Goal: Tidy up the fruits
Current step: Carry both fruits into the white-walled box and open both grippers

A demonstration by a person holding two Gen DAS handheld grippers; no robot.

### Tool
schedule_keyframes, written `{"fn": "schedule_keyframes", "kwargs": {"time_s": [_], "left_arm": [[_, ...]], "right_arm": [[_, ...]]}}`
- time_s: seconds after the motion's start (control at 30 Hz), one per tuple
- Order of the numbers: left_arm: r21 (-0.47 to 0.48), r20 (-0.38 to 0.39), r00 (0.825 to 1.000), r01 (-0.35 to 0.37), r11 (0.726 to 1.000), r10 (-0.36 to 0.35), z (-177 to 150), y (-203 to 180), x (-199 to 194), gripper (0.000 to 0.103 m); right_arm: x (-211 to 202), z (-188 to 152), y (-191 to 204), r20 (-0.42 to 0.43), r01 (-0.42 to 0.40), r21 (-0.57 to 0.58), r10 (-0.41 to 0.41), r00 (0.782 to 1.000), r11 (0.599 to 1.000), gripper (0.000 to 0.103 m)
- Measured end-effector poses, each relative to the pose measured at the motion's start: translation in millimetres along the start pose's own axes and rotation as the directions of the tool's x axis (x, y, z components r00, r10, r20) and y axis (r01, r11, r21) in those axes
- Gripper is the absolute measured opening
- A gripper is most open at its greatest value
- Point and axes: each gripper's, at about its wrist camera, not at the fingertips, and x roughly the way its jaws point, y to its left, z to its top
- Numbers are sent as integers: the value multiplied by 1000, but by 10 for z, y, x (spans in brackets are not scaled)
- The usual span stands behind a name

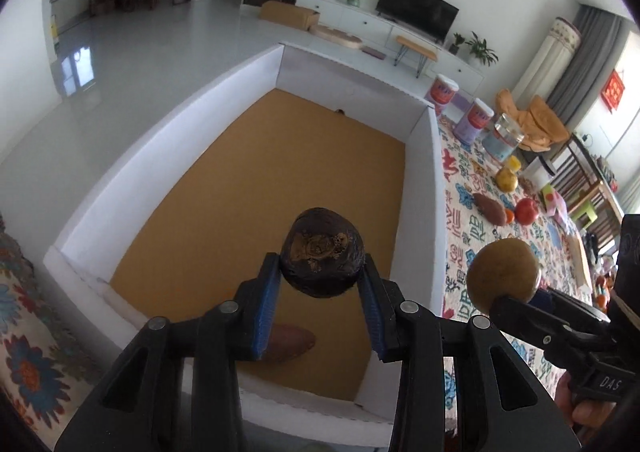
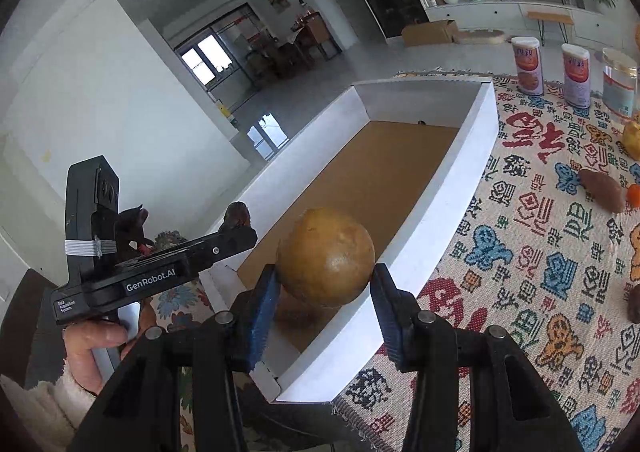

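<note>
My left gripper (image 1: 322,284) is shut on a dark brown wrinkled fruit (image 1: 322,258) and holds it above the white box (image 1: 420,187) with a brown floor. A sweet potato (image 1: 290,342) lies in the box below it. My right gripper (image 2: 325,292) is shut on a round tan fruit (image 2: 326,256) over the box's near right wall (image 2: 436,219). That tan fruit also shows in the left wrist view (image 1: 502,276), right of the box. The left gripper shows from the side in the right wrist view (image 2: 236,228).
On the patterned cloth (image 2: 532,264) right of the box lie a sweet potato (image 1: 490,207), a red fruit (image 1: 526,209), a small orange fruit (image 1: 509,215) and a yellow fruit (image 1: 506,179). Two canisters (image 2: 528,65) and a clear jar (image 2: 620,85) stand at the far edge.
</note>
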Motion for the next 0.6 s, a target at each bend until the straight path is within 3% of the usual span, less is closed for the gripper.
{"fn": "schedule_keyframes", "kwargs": {"time_s": [0.17, 0.33, 0.4, 0.5, 0.6], "left_arm": [[-50, -52, 995, -85, 995, 82, -68, 305, 358, 40], [-44, -67, 990, -128, 991, 125, -106, 333, 501, 43], [-37, -54, 989, -137, 990, 135, -91, 300, 483, 66], [-18, 19, 988, -155, 988, 155, -78, 153, 344, 91], [23, 75, 989, -131, 991, 129, -86, -100, 221, 92]], "right_arm": [[675, 7, 169, -110, 5, -34, -9, 994, 999, 47], [943, 38, 232, -136, 49, -61, -57, 989, 997, 49], [900, 59, 205, -107, 50, -52, -56, 993, 997, 50], [675, 55, 99, -46, 59, -25, -60, 997, 998, 54], [282, -24, -62, 30, 119, -21, -119, 992, 993, 61]]}}
